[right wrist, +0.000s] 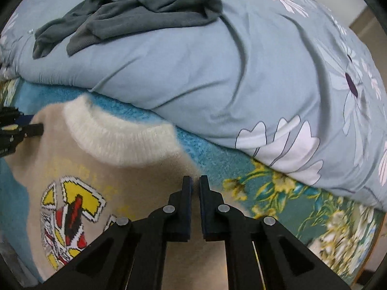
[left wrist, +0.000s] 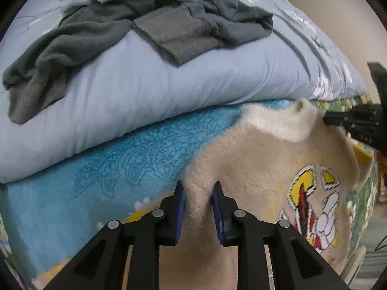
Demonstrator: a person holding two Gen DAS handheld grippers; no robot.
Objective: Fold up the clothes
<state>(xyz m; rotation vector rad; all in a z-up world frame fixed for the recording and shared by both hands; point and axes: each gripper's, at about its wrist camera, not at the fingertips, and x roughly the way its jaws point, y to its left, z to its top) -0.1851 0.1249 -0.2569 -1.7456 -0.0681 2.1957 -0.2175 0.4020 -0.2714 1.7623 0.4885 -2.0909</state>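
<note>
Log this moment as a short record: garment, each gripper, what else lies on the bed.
garment: beige sweater with white ribbed collar and a yellow, red and white graphic, front up
left gripper: shut on a pinched fold of the sweater, one side of the collar
right gripper: shut on the sweater, other side of the collar
under garment: blue fleece blanket
behind: folded pale blue duvet with white flowers
on duvet: crumpled dark grey garment, unfolded

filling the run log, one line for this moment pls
left gripper: shut on sweater | right gripper: shut on sweater | place: blue blanket
</note>
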